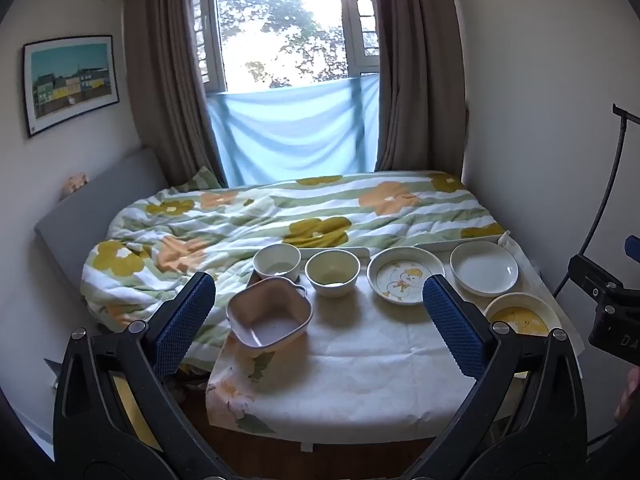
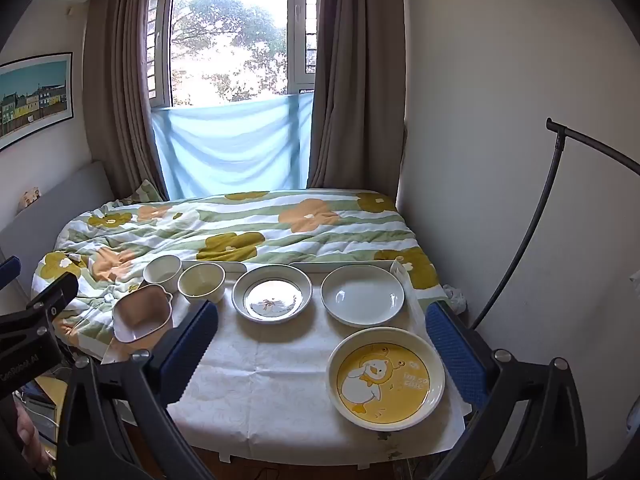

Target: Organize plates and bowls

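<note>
1. Step: pre-grasp. Nothing is sorted yet; all the dishes sit loose on the counter [image 2: 280, 380].
2. Left claw [image 1: 320, 322]: wide, empty, hovering. Pink square bowl [image 1: 269, 314] lies just ahead between its fingers, white bowl [image 1: 277, 262] and cream bowl [image 1: 332, 272] beyond it.
3. Right claw [image 2: 322, 354]: wide, empty. Yellow duck plate [image 2: 386, 378] lies just ahead, inside its right finger; duck-print plate [image 2: 272, 293] and plain white plate [image 2: 363, 294] farther ahead.
4. Next, likely: each claw drops onto a rim, pinches it, then stacks bowls with bowls and plates with plates. Glazed rims look slippery.
</note>
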A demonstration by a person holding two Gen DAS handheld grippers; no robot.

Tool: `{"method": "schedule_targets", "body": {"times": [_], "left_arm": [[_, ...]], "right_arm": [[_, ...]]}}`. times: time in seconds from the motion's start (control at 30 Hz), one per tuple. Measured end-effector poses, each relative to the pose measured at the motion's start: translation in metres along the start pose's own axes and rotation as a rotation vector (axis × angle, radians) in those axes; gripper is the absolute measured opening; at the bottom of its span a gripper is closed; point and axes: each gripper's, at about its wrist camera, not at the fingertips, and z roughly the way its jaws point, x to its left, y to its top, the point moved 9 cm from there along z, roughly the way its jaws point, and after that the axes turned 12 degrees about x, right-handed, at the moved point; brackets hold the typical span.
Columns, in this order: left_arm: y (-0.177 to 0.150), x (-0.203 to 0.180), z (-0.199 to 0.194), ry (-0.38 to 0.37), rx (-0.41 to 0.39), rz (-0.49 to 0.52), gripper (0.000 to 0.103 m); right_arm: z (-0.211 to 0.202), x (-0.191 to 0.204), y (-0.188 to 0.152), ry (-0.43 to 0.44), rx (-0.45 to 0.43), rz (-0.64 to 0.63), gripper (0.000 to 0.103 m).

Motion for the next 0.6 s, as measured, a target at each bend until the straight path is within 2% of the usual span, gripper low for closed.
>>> {"method": "schedule_targets", "body": {"times": [0.07,0.6], "left_arm": [[-0.001,0.002,0.001,-0.014,0.013,-0.028,0.103],[-0.003,0.005,0.011,-0.008,0.007,-0.018,0.103]], "right_arm": [[0.0,0.001,0.0,0.002,0.0,0.0,0.103],[0.001,0.003,0.0,-0.004,0.001,-0.005,0.103]]}}
